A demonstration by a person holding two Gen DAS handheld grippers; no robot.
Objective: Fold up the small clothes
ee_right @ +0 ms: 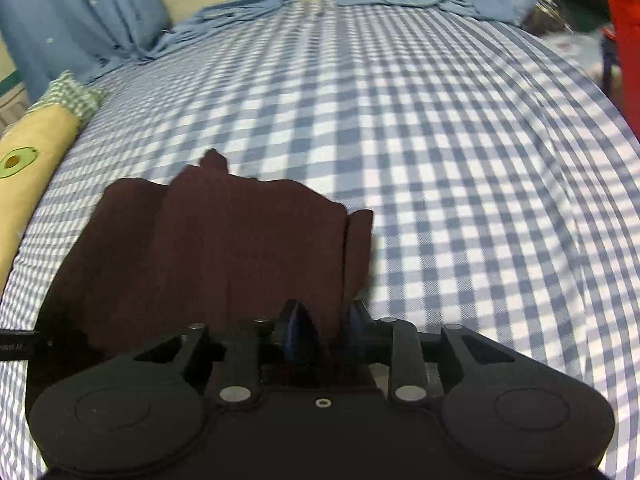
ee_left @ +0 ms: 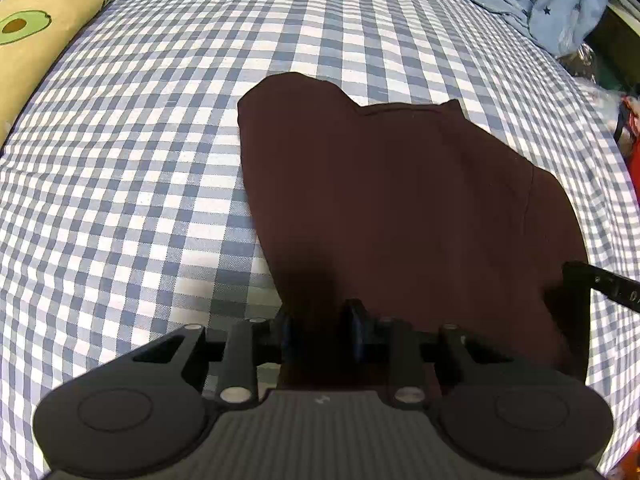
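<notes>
While the dark maroon garment lies spread on the checked bed sheet, near the bed's near edge, both claws sit at its near hem. The left claw has its jaws a little apart with cloth between them, and so does the right claw; I cannot tell if either still pinches. The garment looks soft, light and floppy, so it will sag and bunch. Corners and hems seem the best spots to hold. Its near hem hides under the claws. The avocado pillow along the bed's left edge is cut off, and the right view is blurry.
</notes>
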